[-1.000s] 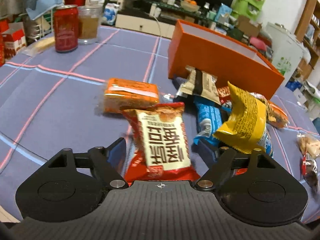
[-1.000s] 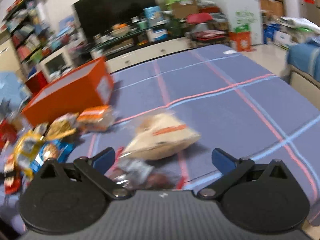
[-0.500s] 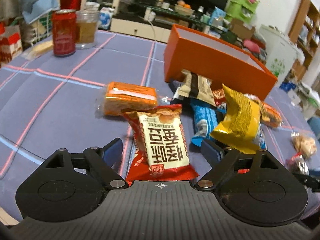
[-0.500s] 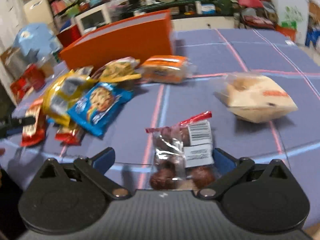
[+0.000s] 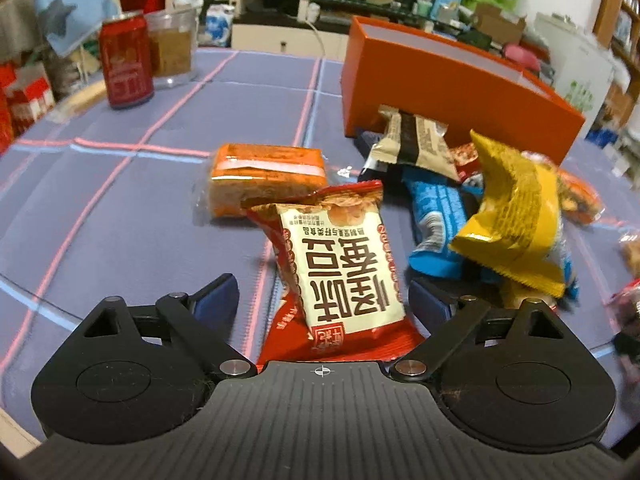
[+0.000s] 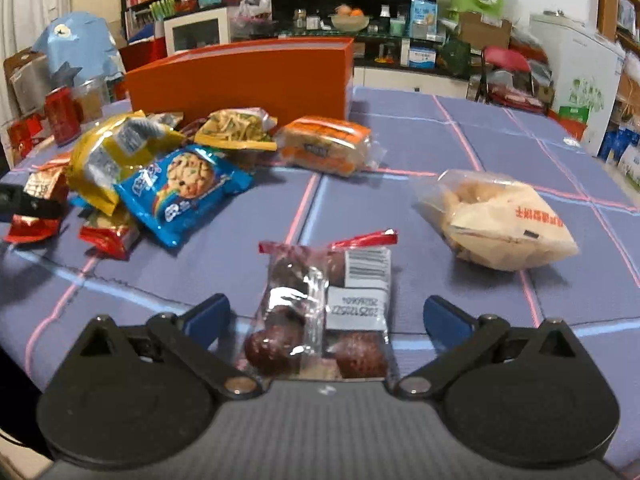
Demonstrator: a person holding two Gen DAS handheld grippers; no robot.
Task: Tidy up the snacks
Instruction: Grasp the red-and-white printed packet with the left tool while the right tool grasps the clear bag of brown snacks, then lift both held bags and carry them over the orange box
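My left gripper (image 5: 322,300) is open, its fingers on either side of a red-and-cream snack packet (image 5: 340,276) lying on the purple tablecloth. My right gripper (image 6: 326,316) is open around a clear bag of dark red dates (image 6: 324,308). An open orange box (image 5: 452,80) stands behind a heap of snacks: an orange-wrapped cake (image 5: 266,178), a blue cookie pack (image 5: 438,216), a yellow bag (image 5: 516,212). In the right wrist view the box (image 6: 240,76), blue cookie pack (image 6: 188,188), yellow bag (image 6: 112,156) and a pale bag of crackers (image 6: 496,224) show.
A red can (image 5: 126,66) and a plastic cup of brown drink (image 5: 172,50) stand at the table's far left. Another orange-wrapped cake (image 6: 326,146) lies by the box. The table's near edge runs just under both grippers. Cluttered shelves and a TV stand lie behind.
The right gripper has swung left from the cracker bag and now frames the date bag. The left gripper has stayed around the red-and-cream packet, shifting only slightly.
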